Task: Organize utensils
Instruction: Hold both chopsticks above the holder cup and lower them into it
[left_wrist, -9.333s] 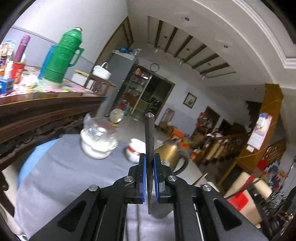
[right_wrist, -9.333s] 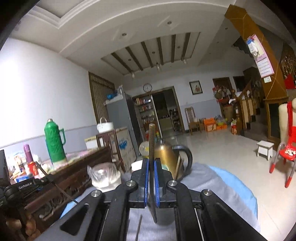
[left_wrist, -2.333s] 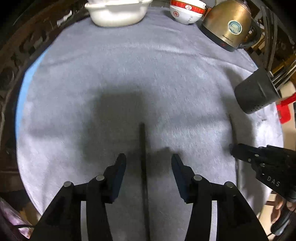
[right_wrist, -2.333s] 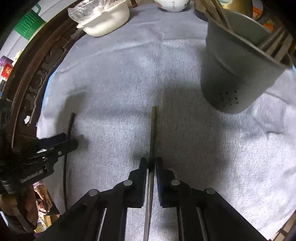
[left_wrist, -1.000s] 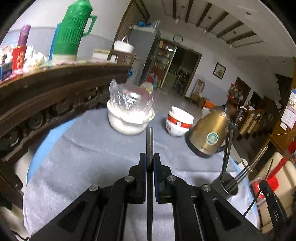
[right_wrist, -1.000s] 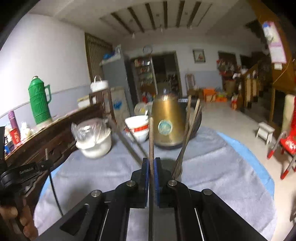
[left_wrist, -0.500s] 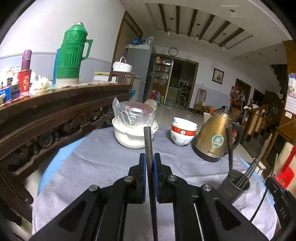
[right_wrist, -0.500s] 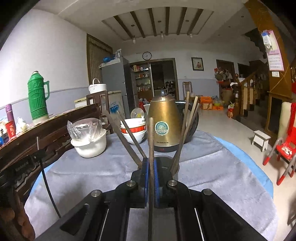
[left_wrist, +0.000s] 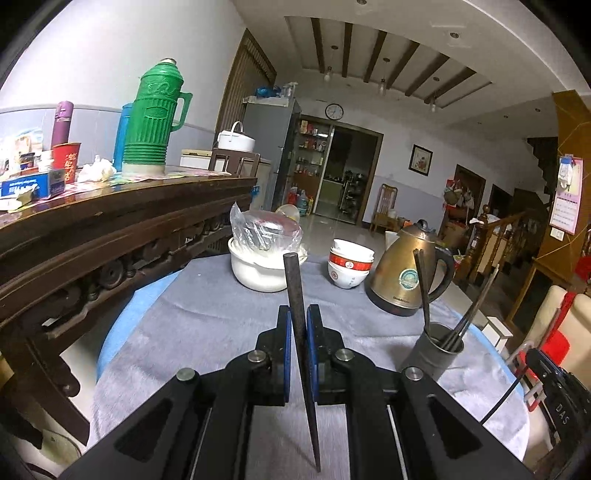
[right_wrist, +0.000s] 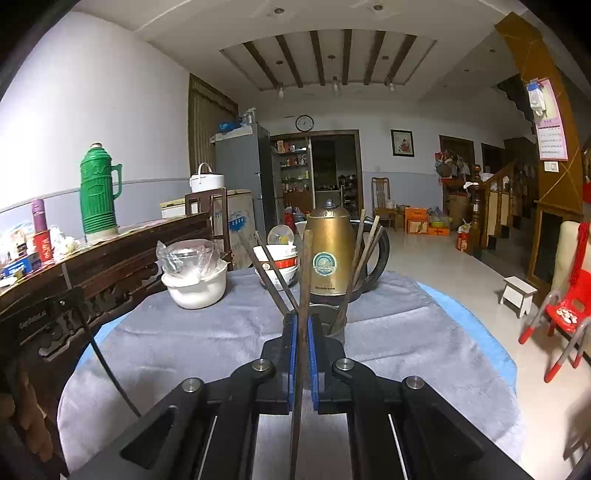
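Left wrist view: left tool (left_wrist: 298, 325) clenched on a black chopstick (left_wrist: 295, 291), tip tilted slightly left, above the grey-clothed counter (left_wrist: 207, 325).
Right wrist view: right tool (right_wrist: 302, 332) clenched on a brown chopstick (right_wrist: 305, 273), upright, just before the holder.
Holder: grey utensil cup (left_wrist: 436, 350) with several chopsticks leaning outward, right of the left tool.
Around: brass kettle (left_wrist: 404, 273), stacked bowls (left_wrist: 349, 267), white pot under plastic (left_wrist: 264, 258), green thermos (left_wrist: 157, 118) on the wooden sideboard (left_wrist: 110, 221).
Change: a second ago both tools sat farther from the cup; grips unchanged.
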